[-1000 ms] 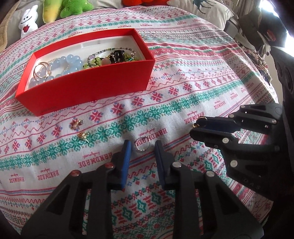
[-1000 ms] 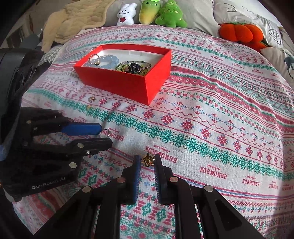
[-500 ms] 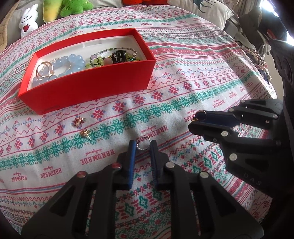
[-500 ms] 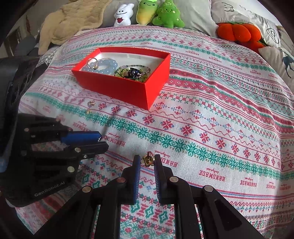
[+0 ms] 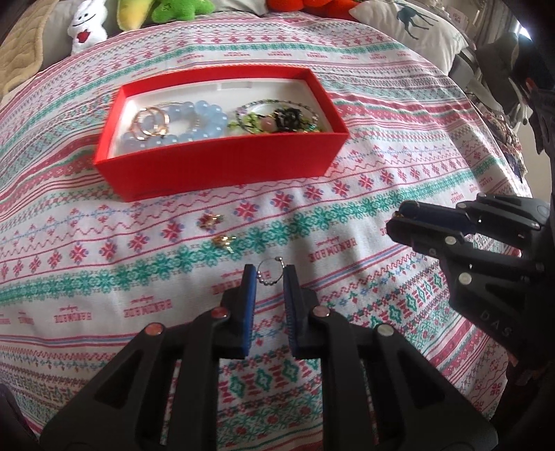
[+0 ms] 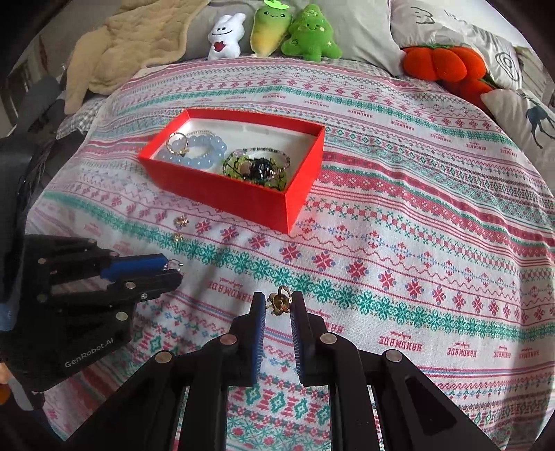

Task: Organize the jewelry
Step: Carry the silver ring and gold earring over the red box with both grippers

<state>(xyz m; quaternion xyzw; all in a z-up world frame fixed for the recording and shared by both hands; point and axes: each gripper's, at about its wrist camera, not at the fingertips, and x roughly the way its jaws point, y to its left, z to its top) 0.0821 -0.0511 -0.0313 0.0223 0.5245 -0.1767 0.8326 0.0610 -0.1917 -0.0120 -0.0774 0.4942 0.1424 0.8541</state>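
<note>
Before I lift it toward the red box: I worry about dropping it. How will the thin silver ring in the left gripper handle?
The silver ring looks thin and light, so it should lift easily. Only its sides touch the left gripper, so it may pivot or slip. If dropped on the blanket, it could roll.

Patterned bedspread (image 6: 399, 215), beige blanket (image 6: 131, 45), pillows, plush toys (white (image 6: 223, 36), green (image 6: 310, 33), orange (image 6: 445, 64))

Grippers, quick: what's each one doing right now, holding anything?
Left gripper: shut on the silver ring, pinched at the tips.
Right gripper: shut on the gold ring, pinched at the tips.
</note>
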